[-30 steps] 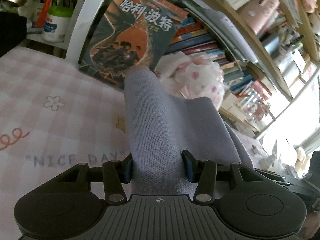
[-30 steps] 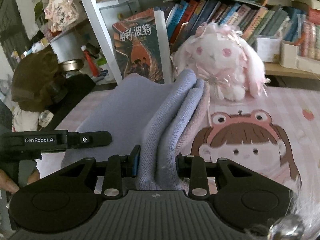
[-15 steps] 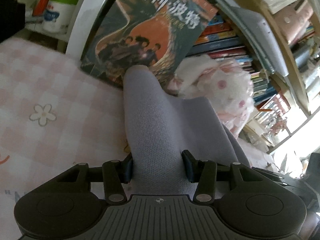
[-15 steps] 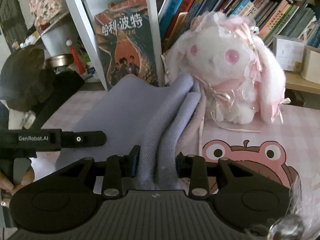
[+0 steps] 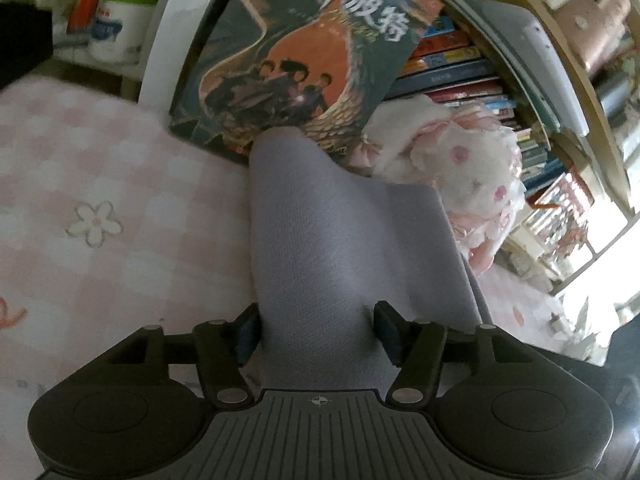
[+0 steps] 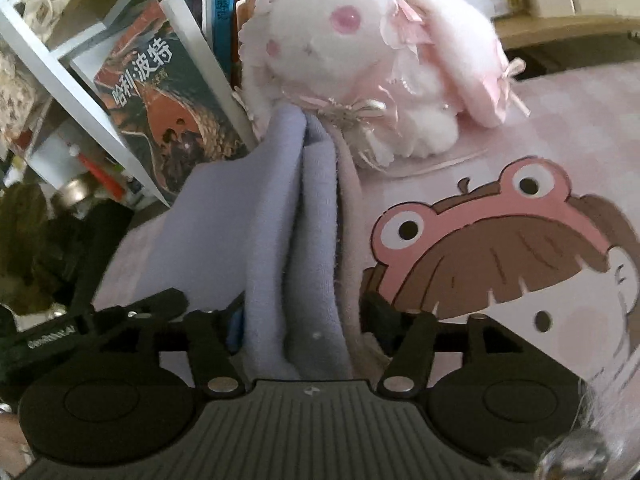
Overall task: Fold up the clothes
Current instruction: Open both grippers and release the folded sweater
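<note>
Left gripper (image 5: 316, 330): closed on one edge of the garment (image 5: 340, 248); the cloth fills the gap between both fingers.
Right gripper (image 6: 298, 320): closed on a bunched edge of the garment (image 6: 280, 220) (at least two lavender folds and a paler pink layer sit between its fingers).
Garment: lavender knit cloth, held between the two grippers above the bench (image 5: 100, 200); in the left wrist view it rises from the fingers as a smooth sheet with a rounded peak at the far end.
Garment position: in front of the book (image 5: 304, 52) and just beside the plush rabbit (image 6: 360, 52); whether its far edge touches either cannot be told.
Bench cover: pink and white check cloth with a small flower print (image 5: 94, 222) on the left side and a cartoon girl in a frog hat (image 6: 500, 248) on the right side.
Book: large cover with an orange and dark picture, standing upright against the white shelf post (image 6: 76, 108).
Plush rabbit: white and pink, sitting on the bench against the row of books (image 5: 452, 76) on the shelf.
Left gripper as seen from the right: its black body (image 6: 100, 320) lies low at the left edge of the view (state not readable from this side).
</note>
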Demonstrator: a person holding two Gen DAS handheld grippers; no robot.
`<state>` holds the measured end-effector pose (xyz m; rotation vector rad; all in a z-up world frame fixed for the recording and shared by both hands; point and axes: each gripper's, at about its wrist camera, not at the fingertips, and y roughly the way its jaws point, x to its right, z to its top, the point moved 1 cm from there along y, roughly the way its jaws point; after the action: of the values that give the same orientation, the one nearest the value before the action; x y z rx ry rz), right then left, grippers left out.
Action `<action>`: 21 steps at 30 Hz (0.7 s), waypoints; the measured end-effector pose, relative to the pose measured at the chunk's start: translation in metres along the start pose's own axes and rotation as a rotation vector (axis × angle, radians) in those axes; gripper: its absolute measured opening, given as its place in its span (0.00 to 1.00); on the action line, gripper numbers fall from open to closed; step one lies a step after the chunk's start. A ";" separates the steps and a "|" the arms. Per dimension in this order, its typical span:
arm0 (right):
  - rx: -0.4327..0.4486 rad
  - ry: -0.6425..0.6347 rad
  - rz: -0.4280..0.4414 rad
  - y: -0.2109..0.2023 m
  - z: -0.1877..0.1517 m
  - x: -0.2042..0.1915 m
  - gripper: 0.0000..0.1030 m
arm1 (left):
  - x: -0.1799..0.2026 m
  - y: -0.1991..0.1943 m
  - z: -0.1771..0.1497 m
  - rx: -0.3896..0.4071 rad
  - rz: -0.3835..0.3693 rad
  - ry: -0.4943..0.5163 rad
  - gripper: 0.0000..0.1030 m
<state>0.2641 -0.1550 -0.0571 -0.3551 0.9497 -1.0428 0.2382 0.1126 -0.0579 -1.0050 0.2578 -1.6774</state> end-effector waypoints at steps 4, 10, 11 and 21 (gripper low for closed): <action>0.041 -0.048 -0.055 -0.017 0.001 -0.009 0.67 | 0.010 -0.025 -0.001 0.065 0.014 0.095 0.68; 0.144 -0.160 -0.130 -0.054 -0.014 -0.024 0.74 | 0.034 -0.063 -0.016 0.162 0.053 0.226 0.80; 0.155 -0.183 -0.148 -0.059 -0.019 -0.026 0.76 | 0.038 -0.066 -0.020 0.170 0.065 0.245 0.82; 0.213 -0.322 -0.297 -0.085 -0.062 -0.045 0.84 | 0.063 -0.084 -0.068 0.221 0.215 0.391 0.92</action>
<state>0.1579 -0.1474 -0.0147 -0.4797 0.5001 -1.2986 0.1292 0.0668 -0.0164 -0.4637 0.4114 -1.6513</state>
